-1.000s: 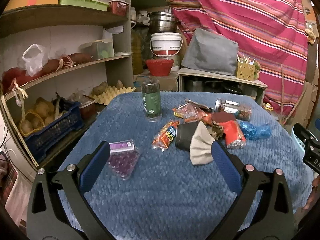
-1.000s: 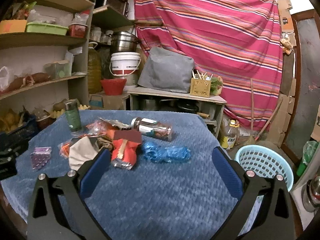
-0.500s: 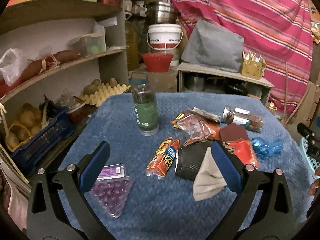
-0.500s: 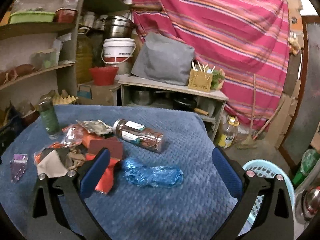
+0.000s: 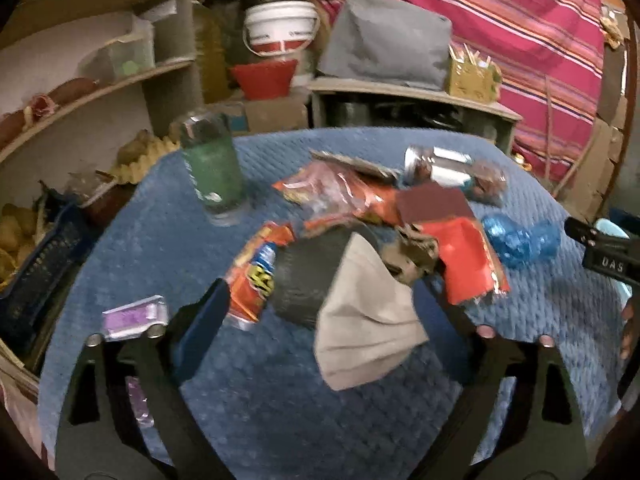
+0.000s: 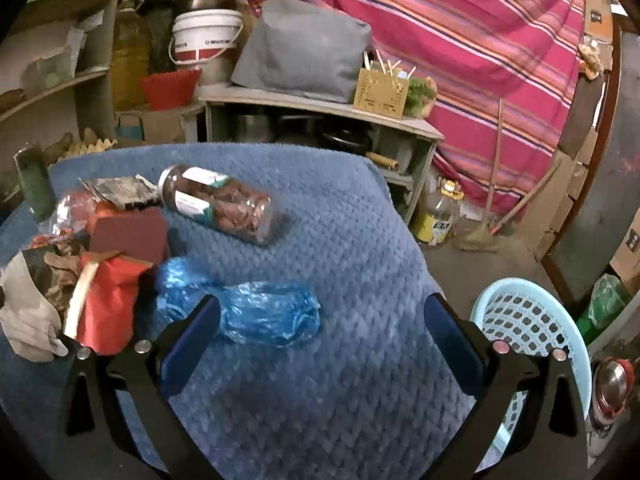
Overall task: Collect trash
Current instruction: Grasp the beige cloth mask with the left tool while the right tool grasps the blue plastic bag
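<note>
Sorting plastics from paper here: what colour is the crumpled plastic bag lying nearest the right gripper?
Blue, translucent crumpled plastic bag; clearest in the right wrist view.

Both wrist cams look forward and down over the blue quilted cloth-covered counter (image 5: 280,420), pretty close in. Left faces the shelves side, right the striped curtain side; both catch the crumpled blue plastic bag (image 5: 520,240) (image 6: 260,316).

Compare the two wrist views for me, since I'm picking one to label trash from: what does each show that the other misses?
Only the left wrist view shows the purple bead packet and the orange snack wrapper. Only the right wrist view shows the light blue laundry basket on the floor beside the table. Both show the crumpled blue plastic bag, the jar lying on its side and the red wrapper.
</note>
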`<state>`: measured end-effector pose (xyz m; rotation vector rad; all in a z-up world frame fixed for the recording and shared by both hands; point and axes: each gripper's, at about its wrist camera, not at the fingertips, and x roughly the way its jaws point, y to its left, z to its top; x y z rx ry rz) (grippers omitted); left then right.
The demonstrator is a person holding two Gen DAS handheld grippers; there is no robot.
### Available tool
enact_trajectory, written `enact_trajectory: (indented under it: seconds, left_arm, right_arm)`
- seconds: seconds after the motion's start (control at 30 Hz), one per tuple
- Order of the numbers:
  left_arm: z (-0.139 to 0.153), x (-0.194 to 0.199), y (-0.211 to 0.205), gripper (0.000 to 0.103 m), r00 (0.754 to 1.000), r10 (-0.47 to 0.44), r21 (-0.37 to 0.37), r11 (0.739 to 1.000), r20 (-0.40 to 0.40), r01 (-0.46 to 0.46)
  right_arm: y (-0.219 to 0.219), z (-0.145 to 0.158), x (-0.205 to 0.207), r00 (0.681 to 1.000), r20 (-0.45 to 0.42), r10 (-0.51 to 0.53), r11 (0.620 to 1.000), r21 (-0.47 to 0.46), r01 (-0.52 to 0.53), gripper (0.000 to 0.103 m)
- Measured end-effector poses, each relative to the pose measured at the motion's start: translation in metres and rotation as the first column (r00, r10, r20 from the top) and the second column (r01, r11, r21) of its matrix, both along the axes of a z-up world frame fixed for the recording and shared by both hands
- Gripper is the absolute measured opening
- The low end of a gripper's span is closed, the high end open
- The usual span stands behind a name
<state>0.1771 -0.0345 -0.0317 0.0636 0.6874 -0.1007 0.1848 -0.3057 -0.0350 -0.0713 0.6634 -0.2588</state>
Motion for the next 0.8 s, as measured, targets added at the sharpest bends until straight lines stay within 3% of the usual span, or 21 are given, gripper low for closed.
enact_trajectory:
  seconds: [0.13, 0.27, 0.37, 0.57, 0.8]
  left_arm:
    - [-0.011, 0.005, -0.006, 0.076, 0.999, -0.023, -0.007, 1.0, -0.041, 0.023]
    - [-0.021, 0.008, -0.013, 0.044, 0.996, -0.039, 0.012, 0.999, -0.082, 0.04]
    - [-0.016, 0.005, -0.012, 0.028, 0.997, -0.04, 0.023, 0.999, -0.063, 0.041]
    - [0.0, 0.002, 0.001, 0.013, 1.0, -0.028, 0.009, 1.0, -0.003, 0.028]
    - [0.027, 0.004, 0.029, 0.011, 0.998, 0.038, -0.055, 0.998, 0.059, -0.035]
  right_arm:
    - [0.005, 0.001, 0.001, 1.0, 0.014, -0.002, 1.0, -0.013, 0.002, 0.099]
    - [0.009, -0.003, 0.006, 1.0, 0.015, 0.012, 1.0, 0.002, -0.013, 0.099]
    - [0.011, -0.007, 0.009, 1.0, 0.008, 0.027, 0.999, 0.017, -0.027, 0.099]
    - [0.024, -0.011, 0.007, 0.998, 0.024, 0.065, 0.998, 0.006, -0.066, 0.099]
    - [0.04, -0.022, 0.024, 0.993, -0.027, 0.118, 0.992, 0.041, -0.117, 0.099]
